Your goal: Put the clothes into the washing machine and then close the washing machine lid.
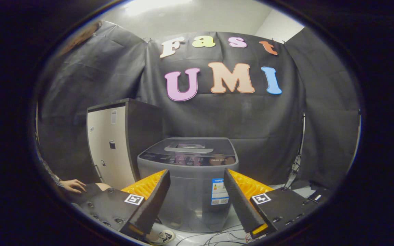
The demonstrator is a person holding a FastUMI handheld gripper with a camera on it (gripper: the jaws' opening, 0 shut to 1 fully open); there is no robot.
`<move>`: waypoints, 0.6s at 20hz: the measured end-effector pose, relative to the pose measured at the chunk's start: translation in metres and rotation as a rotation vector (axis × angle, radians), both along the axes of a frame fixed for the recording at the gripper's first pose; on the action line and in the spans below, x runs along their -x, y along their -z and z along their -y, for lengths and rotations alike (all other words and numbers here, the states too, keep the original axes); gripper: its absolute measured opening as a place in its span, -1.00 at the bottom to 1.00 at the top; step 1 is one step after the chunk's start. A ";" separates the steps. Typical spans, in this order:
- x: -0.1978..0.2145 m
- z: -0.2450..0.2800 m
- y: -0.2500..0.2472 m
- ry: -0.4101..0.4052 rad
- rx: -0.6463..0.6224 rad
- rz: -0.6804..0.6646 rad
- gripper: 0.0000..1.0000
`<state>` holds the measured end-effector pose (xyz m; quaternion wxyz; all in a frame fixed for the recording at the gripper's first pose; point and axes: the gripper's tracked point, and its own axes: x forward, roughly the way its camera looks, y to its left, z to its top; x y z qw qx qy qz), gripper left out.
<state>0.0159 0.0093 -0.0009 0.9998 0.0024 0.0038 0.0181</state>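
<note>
Facing washing machine (188,177), lid (188,147) down; gripper (197,191) fingers spread, empty

Grey top-load washing machine (193,177) stands upright w/ lid (190,147) shut flat, beyond the spread gripper (197,201) fingers.

The gripper view rides on the gripper (197,201) and looks forward along its two spread fingers (150,201), level and straight at the front of the washing machine (187,184) (lid down), which stands just beyond them before the booth's black wall, slightly below eye line.
</note>
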 end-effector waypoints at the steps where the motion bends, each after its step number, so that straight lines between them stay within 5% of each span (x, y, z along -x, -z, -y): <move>1: -0.001 0.000 0.000 0.000 0.000 0.000 0.96; 12: -0.001 0.002 0.001 0.015 0.000 0.000 0.96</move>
